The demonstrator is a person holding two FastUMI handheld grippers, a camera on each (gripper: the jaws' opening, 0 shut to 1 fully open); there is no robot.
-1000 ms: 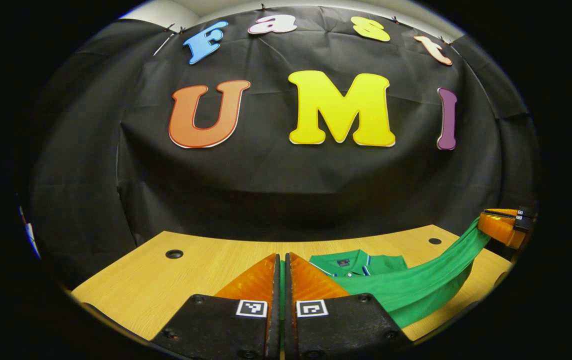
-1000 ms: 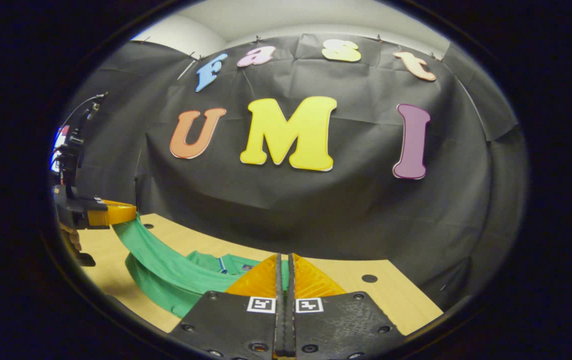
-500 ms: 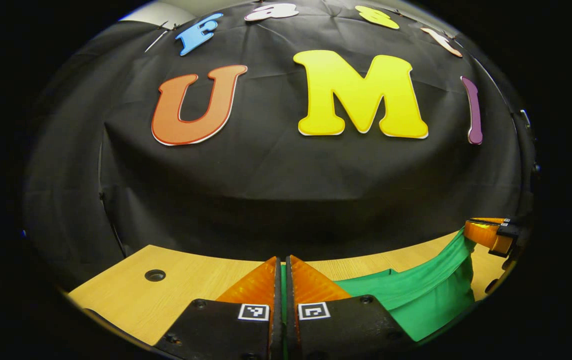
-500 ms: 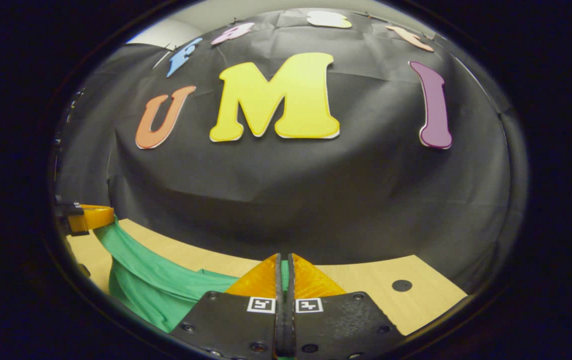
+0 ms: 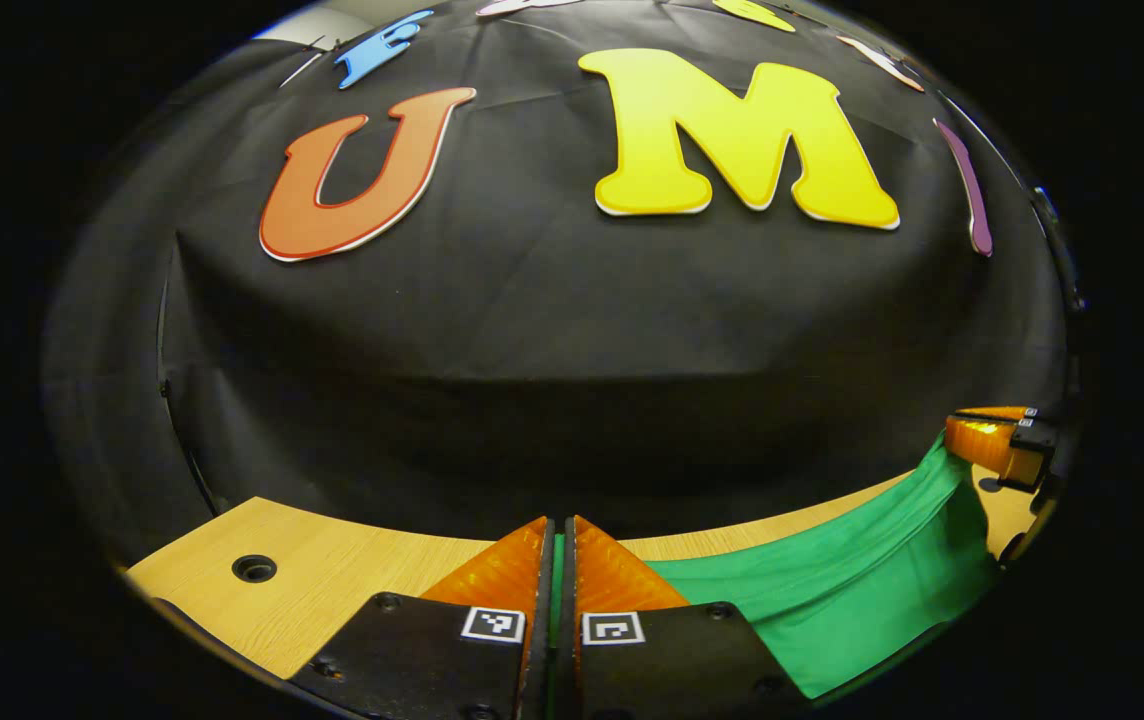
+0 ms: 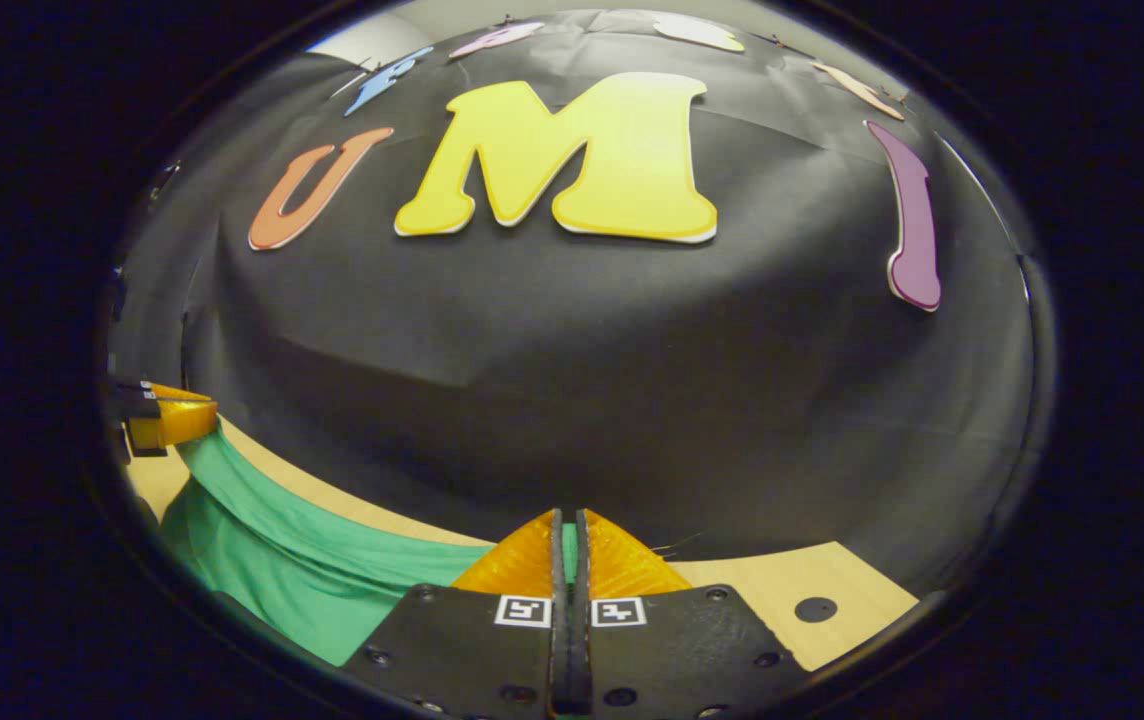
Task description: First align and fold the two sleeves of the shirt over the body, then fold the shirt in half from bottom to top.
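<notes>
Fabric first: in the left gripper view the green cotton shirt (image 5: 832, 600) hangs in a wide band above the light wooden table (image 5: 332, 580), stretched between the two tools. The left gripper (image 5: 562, 550) sits at the bottom with its fingers pressed together on a thin sliver of the green cloth. Off at the shirt's far right end you can see the right gripper (image 5: 982, 440) too, pinching the other corner of the hem, held higher than the table. There's a round dark hole (image 5: 254, 568) in the tabletop, well left of the shirt.

The right gripper view gives the mirror of that: the shirt (image 6: 312, 580) runs off to the left from the right gripper (image 6: 570, 545), whose fingers are also clamped on a green strip. The left gripper (image 6: 167, 420) holds the shirt's far left end, up by the black cloth wall (image 6: 582, 380). This view has its own table hole (image 6: 816, 608), to the right of the shirt, away from it.

Compared with a second ago, the collar and folded body are covered from sight; both tools have pushed forward toward the wall, carrying the hem over the shirt.
</notes>
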